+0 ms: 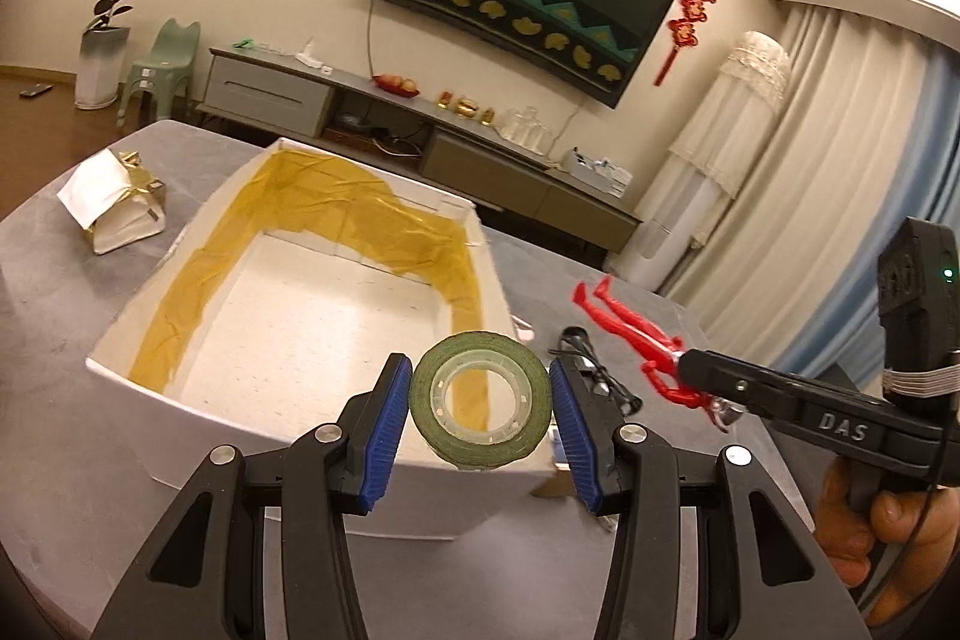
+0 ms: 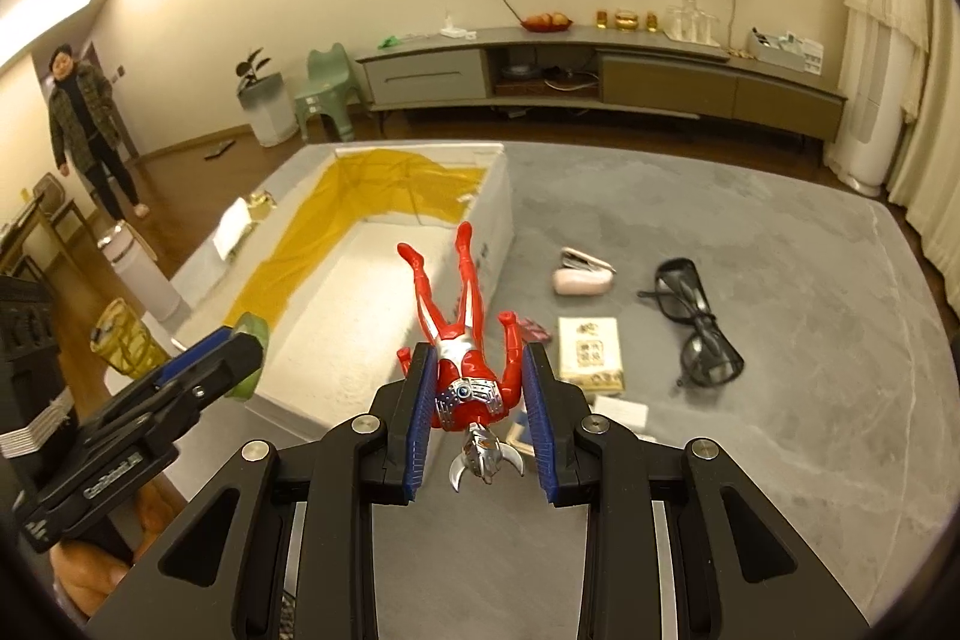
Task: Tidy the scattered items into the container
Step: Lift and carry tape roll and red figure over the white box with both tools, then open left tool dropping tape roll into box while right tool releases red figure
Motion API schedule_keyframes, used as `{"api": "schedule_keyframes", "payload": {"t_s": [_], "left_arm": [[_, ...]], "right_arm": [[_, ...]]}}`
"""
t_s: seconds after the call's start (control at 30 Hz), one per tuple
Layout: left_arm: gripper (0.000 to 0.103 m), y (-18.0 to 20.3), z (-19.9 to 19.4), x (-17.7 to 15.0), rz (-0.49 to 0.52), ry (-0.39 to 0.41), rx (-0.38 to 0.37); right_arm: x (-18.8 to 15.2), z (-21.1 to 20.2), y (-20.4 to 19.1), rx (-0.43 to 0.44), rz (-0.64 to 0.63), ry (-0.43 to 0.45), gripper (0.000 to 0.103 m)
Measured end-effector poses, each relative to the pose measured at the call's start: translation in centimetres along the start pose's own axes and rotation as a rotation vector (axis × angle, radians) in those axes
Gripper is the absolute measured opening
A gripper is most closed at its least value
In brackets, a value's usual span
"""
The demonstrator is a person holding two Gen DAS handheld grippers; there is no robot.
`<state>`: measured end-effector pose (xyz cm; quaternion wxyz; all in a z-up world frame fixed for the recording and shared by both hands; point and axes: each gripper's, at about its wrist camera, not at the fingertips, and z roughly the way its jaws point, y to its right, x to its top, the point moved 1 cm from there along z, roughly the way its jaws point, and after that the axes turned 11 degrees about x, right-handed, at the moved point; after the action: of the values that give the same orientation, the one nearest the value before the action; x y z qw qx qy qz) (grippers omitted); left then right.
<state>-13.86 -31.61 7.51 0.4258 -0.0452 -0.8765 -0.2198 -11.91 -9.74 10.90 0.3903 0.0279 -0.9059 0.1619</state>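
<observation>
A: Now, left claw (image 1: 480,403): what is noted?

B: A roll of green tape (image 1: 480,396) is pinched between the blue pads (image 1: 384,430), held on edge above the near wall of the white box (image 1: 336,451). Yellow film is seen lining the box's inner walls; the box floor is bare.

A: And the right claw (image 2: 480,421)?

B: It is pressed onto a red and silver toy figure (image 2: 465,340), gripped at the chest, head toward the camera, legs pointing away over the box's near right corner. The figure is held clear of the desk (image 2: 780,460).

A: What is left lying on the grey desk?

B: To the right of the box, a pink case (image 2: 583,277), black glasses (image 2: 696,322) and a small printed packet (image 2: 591,355) are recorded, apart from one another. Off the box's far left side, a crumpled white and gold bag (image 1: 114,199) is seen near the desk's left edge.

A: Anything beyond?

B: A person (image 2: 84,130) is seen standing on the wooden floor, well apart from the desk.
</observation>
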Motion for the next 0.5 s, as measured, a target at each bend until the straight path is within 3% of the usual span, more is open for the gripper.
{"api": "schedule_keyframes", "payload": {"t_s": [0.5], "left_arm": [[0.049,-3.4,1.7,1.7,-0.041,-0.036,0.126]], "right_arm": [[2.8,3.4,-3.1,0.123,-0.065,0.009,0.030]]}}
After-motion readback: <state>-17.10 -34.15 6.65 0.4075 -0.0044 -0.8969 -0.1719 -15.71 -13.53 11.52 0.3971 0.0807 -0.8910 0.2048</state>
